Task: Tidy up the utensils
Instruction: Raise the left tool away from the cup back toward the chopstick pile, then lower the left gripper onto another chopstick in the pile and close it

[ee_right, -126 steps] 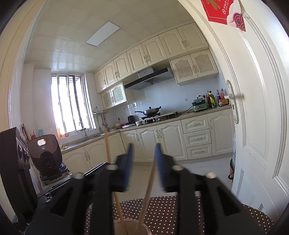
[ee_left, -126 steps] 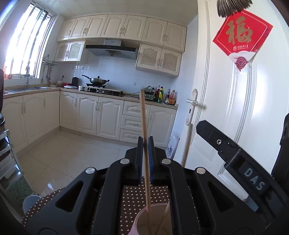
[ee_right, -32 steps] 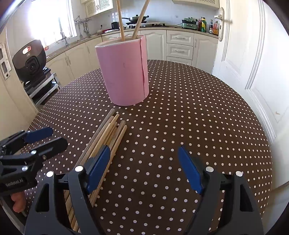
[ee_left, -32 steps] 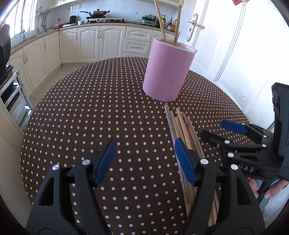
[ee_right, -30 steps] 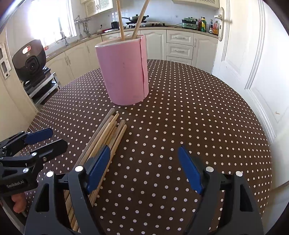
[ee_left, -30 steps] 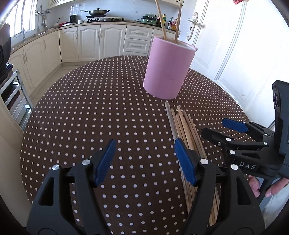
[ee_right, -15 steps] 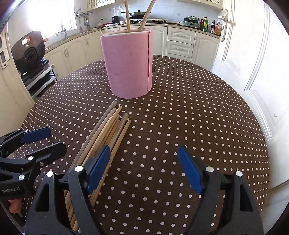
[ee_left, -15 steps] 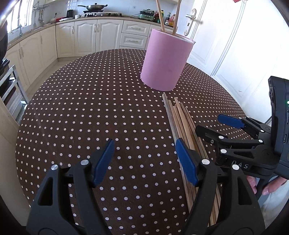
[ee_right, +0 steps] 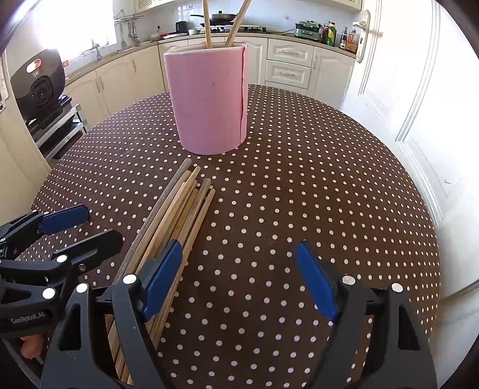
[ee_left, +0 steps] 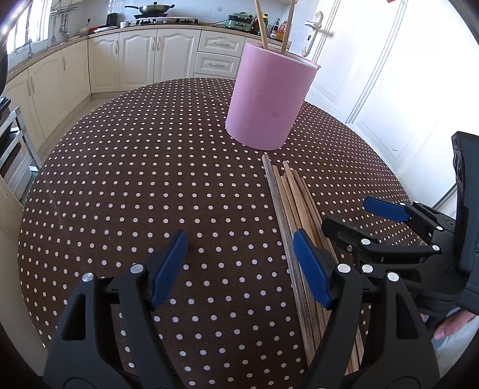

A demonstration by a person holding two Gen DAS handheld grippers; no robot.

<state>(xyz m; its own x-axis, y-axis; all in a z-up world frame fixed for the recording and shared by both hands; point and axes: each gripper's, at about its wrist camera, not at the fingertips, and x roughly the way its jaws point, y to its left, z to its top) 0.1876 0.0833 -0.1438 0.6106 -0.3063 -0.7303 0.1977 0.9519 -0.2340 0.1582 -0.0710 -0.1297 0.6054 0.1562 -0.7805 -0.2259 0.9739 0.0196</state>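
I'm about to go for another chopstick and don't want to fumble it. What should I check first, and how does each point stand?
1. Left gripper open, nothing between the jaws: ok.
2. Right gripper open and empty: ok.
3. Loose chopsticks flat on the table, reachable: ok.
4. Pink holder upright, room inside beside two chopsticks: ok.
5. Single chopstick separated from the bundle: not ok.
6. Either gripper centred over the bundle: not ok.

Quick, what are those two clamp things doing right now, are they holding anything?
Left gripper: open, has just been opening, nothing between its jaws.
Right gripper: open, holding nothing; the chopsticks lie on the table beside it.
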